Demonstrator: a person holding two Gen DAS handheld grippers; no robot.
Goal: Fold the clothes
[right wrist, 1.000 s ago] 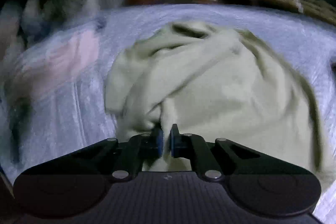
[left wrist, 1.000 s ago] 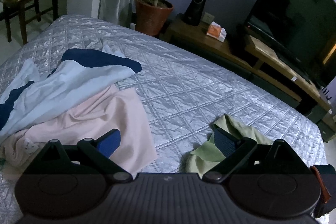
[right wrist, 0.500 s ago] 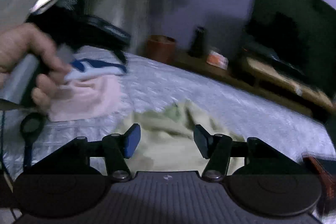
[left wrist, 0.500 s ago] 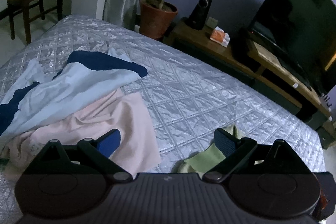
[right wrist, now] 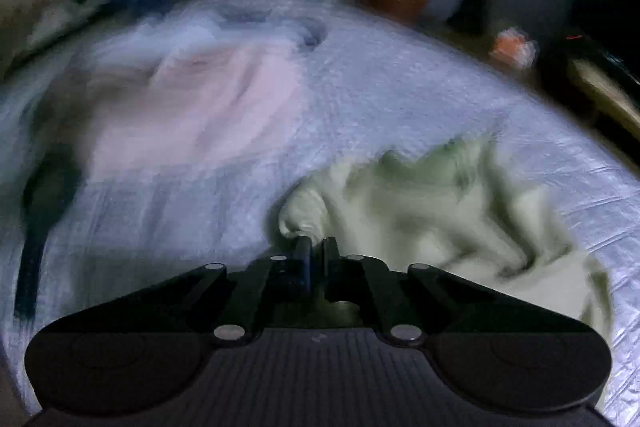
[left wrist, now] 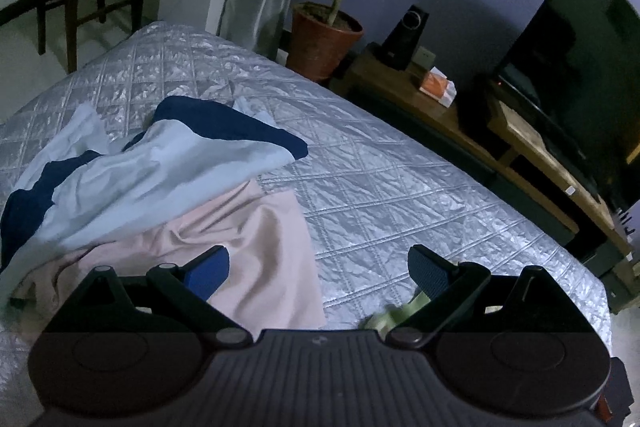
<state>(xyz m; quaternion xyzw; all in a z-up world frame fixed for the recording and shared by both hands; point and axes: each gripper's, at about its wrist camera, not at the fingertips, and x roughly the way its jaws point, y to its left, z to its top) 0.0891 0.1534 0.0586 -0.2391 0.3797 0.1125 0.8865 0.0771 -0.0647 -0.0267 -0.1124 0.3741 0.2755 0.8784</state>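
A bunched edge of the crumpled pale-green cloth garment [right wrist: 440, 211] at lower right is clamped by the right gripper [right wrist: 316, 247], while the left gripper [left wrist: 316, 267], fingers apart, is held over bare silver quilted bed cover [left wrist: 380, 187].

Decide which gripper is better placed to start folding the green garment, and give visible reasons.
Right. The right gripper is shut on an edge of the green garment; the left gripper is open and empty, by the pink garment.

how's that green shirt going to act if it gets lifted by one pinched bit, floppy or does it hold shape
Probably floppy: the green shirt lies crumpled in soft folds on the bed. The right gripper is shut on one bunched bit, so the rest would likely hang and swing. It looks thin, so probably light.
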